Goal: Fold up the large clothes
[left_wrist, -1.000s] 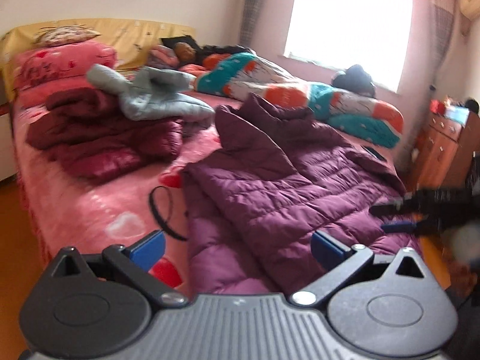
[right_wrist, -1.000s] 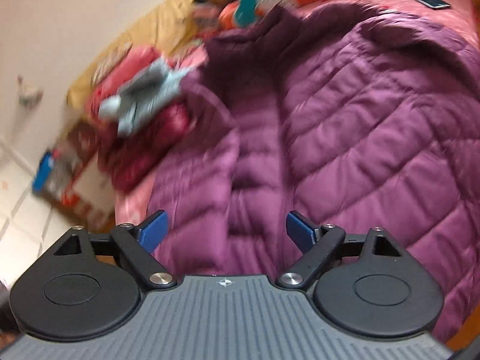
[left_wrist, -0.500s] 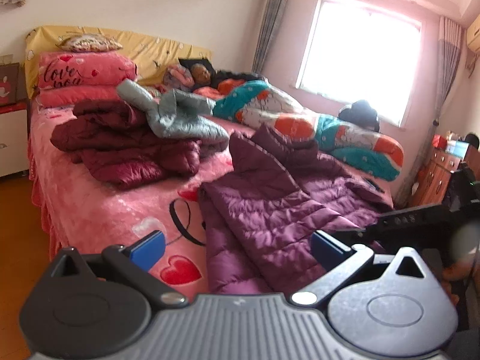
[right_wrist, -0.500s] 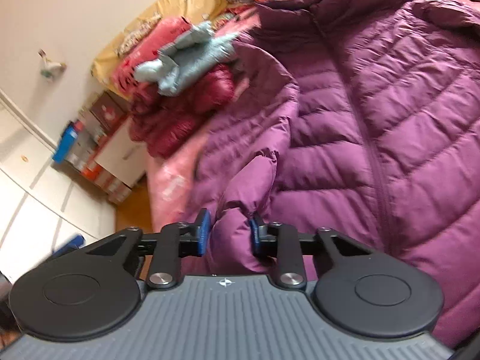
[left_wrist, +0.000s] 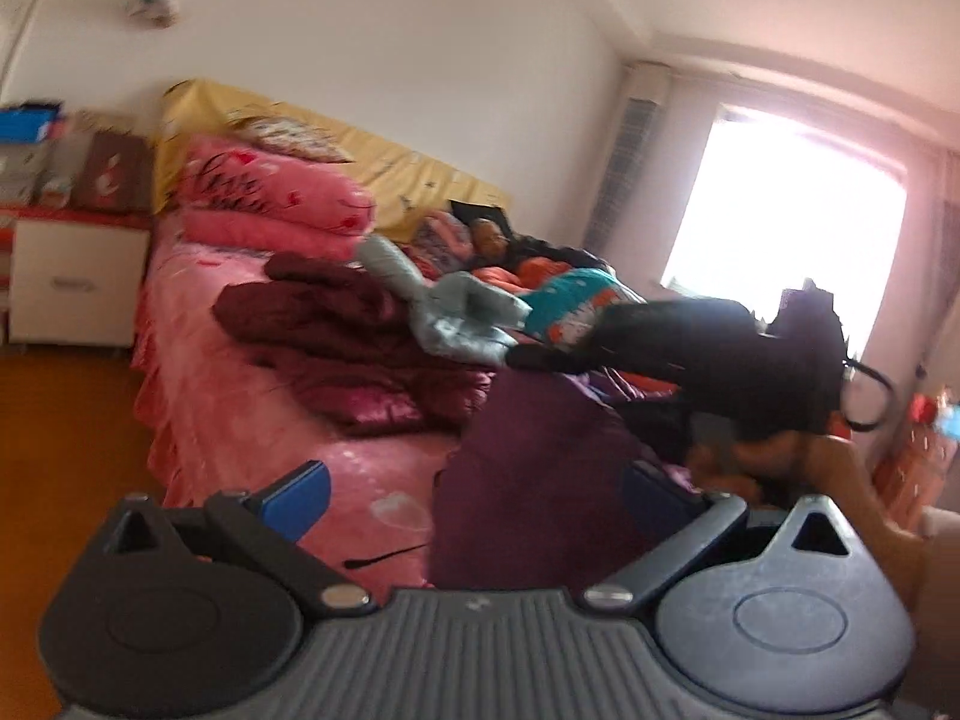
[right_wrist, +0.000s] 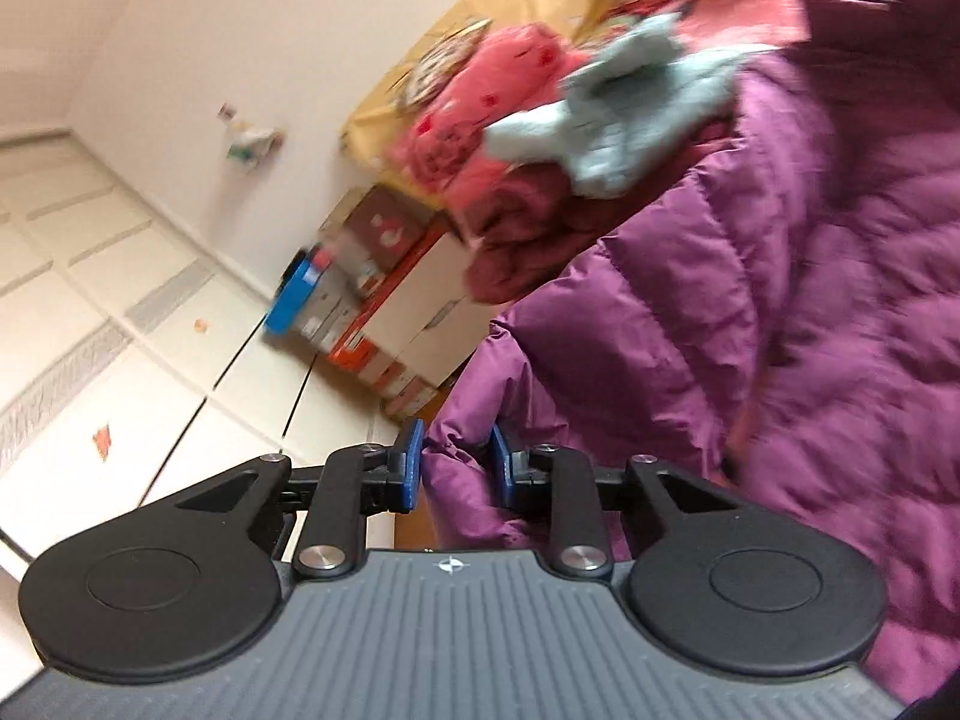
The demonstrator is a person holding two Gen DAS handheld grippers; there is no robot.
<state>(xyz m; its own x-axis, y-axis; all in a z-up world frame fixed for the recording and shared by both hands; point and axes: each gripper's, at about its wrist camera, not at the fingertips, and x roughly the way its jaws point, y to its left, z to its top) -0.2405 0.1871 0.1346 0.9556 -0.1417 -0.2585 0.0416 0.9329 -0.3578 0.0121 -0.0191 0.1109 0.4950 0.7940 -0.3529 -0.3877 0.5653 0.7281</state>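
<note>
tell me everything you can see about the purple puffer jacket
The purple puffer jacket is a large quilted garment with stitched, padded channels and a slightly shiny shell. It is spread over the pink bed beside a pile of dark red and grey clothes. One edge is bunched into a fold and pinched between the blue pads of the right gripper, lifted off the rest. In the left wrist view the open left gripper frames another part of the jacket without touching it.

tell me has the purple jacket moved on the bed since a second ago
Yes. The right gripper is shut on the purple jacket and has lifted its edge off the pink bed, toward the maroon pile.
</note>
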